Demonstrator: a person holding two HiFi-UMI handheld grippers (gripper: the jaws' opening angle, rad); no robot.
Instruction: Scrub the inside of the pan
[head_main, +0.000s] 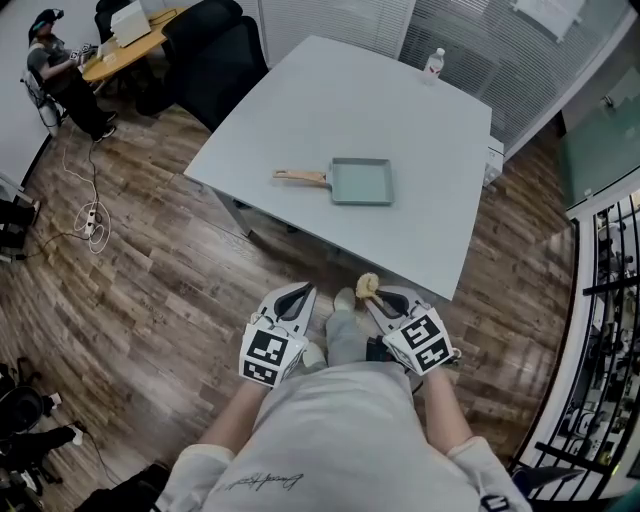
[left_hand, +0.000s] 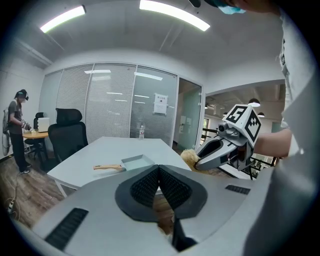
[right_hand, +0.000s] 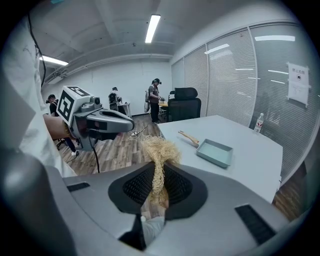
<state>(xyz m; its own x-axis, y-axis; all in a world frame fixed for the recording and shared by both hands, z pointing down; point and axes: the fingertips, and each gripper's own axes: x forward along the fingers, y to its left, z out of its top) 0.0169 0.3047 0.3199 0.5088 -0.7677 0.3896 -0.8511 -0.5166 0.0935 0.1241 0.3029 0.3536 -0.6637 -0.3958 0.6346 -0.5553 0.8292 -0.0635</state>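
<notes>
1. The pan (head_main: 360, 182) lies on the desk (head_main: 400, 100), with its handle (head_main: 300, 177) toward the desk's left edge.
2. Short of the desk, the right gripper (head_main: 385, 297) has its jaws pinching a fibrous scrubber (right_hand: 159, 150). The left gripper (head_main: 297, 292) has its jaws pressed together, empty.
3. Likely best: steady the handle with the left, then scrub.

The head view looks steeply down from above the person, the table (head_main: 400, 110) standing ahead. Both gripper views face forward along their jaws, sharing the distant, seemingly rectangular pan (right_hand: 215, 152).
</notes>
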